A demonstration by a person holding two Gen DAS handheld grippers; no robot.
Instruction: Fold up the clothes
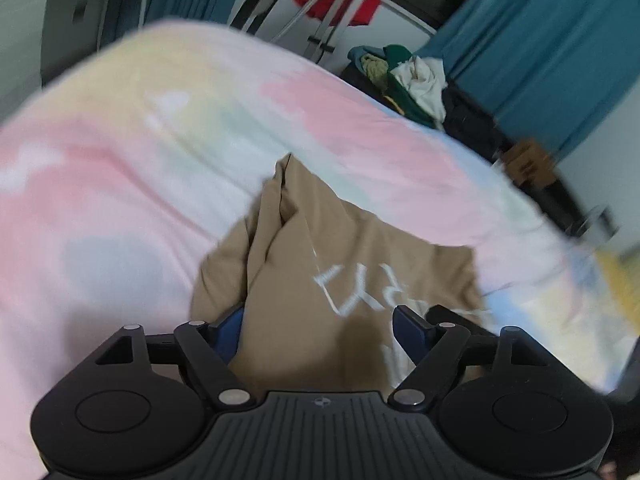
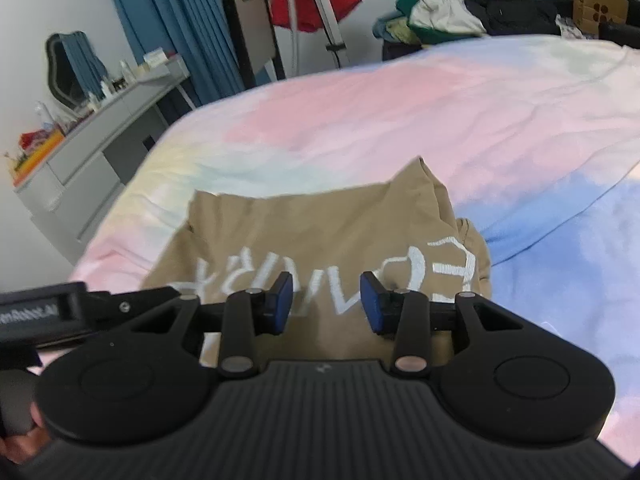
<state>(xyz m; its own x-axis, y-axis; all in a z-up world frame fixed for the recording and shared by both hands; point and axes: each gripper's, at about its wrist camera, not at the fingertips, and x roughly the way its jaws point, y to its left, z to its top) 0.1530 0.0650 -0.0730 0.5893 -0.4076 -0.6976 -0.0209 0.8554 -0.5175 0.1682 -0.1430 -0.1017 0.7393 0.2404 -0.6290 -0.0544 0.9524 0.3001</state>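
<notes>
A tan garment (image 1: 320, 248) with white lettering lies partly folded on the pastel tie-dye bed cover (image 1: 120, 160). My left gripper (image 1: 320, 332) stands wide open just over the garment's near edge. A fold of tan cloth lies between its blue pads (image 1: 408, 330) and hides part of the left one; neither pad presses on it. In the right wrist view the same garment (image 2: 312, 220) lies flat with its lettering upside down. My right gripper (image 2: 326, 300) hovers over the lettering, half open, with only the cloth below showing in the gap.
A heap of loose clothes (image 2: 440, 12) sits beyond the far edge of the bed, with a cardboard box (image 2: 598, 8) beside it. A grey dresser (image 2: 92, 148) stands to the left. Blue curtains (image 1: 540, 60) and a metal stand (image 2: 320, 8) are behind.
</notes>
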